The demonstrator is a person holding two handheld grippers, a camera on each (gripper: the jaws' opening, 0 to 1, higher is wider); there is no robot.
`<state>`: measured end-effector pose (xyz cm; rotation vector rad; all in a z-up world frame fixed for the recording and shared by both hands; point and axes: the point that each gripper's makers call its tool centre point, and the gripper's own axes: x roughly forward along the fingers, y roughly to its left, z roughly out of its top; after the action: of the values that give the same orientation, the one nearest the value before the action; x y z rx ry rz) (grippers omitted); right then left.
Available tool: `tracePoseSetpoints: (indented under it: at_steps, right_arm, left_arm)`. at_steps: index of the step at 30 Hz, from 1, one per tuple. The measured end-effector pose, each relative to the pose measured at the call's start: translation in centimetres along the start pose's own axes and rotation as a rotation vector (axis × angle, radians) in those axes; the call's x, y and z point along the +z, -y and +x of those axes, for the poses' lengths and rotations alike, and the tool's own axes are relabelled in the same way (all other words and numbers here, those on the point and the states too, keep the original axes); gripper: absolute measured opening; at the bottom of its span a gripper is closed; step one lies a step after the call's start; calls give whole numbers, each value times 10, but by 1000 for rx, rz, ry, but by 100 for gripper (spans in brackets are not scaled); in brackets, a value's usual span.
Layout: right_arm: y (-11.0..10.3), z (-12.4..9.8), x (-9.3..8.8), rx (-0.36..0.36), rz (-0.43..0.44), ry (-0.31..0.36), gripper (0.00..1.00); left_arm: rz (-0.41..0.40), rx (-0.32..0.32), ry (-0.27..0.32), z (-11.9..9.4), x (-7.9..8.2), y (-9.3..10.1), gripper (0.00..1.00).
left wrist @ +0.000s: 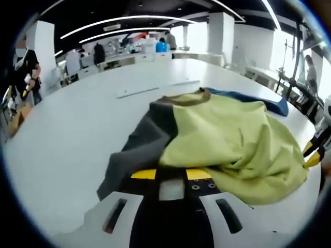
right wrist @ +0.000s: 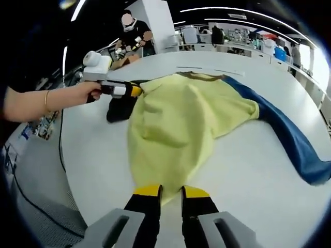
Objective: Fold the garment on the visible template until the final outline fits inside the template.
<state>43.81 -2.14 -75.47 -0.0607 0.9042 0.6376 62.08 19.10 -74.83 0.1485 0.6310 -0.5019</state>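
- The right gripper (right wrist: 170,199) has its yellow-tipped jaws pinching the hem of the soft yellow, grey and blue shirt (right wrist: 176,124).
- The left gripper (left wrist: 170,178) bites the grey side.
- The shirt lies bunched on the big white table (right wrist: 248,175).
- Best to pull both edges flat, then fold slowly.

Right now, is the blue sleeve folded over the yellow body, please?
No, the blue sleeve lies stretched out flat on the table, away from the yellow body.
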Motion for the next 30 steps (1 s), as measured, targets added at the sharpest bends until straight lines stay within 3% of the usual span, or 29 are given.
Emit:
tracePoseSetpoints:
  at_steps: [3, 8, 12, 20, 30]
  right_arm:
    - [0, 0, 0, -1, -1, 1, 9]
    - [2, 1, 0, -14, -8, 4, 6]
    - [2, 2, 0, -17, -13, 3, 0]
    - [3, -2, 2, -29, -40, 8, 0]
    - [3, -25, 28, -36, -23, 97, 0]
  left_arm:
    - [7, -10, -1, 1, 0, 3, 3]
    - [31, 2, -2, 3, 2, 5, 0]
    - [-5, 5, -1, 3, 1, 3, 0]
    - [-90, -22, -15, -8, 1, 8, 0]
    - [-105, -50, 17, -33, 11, 23, 0]
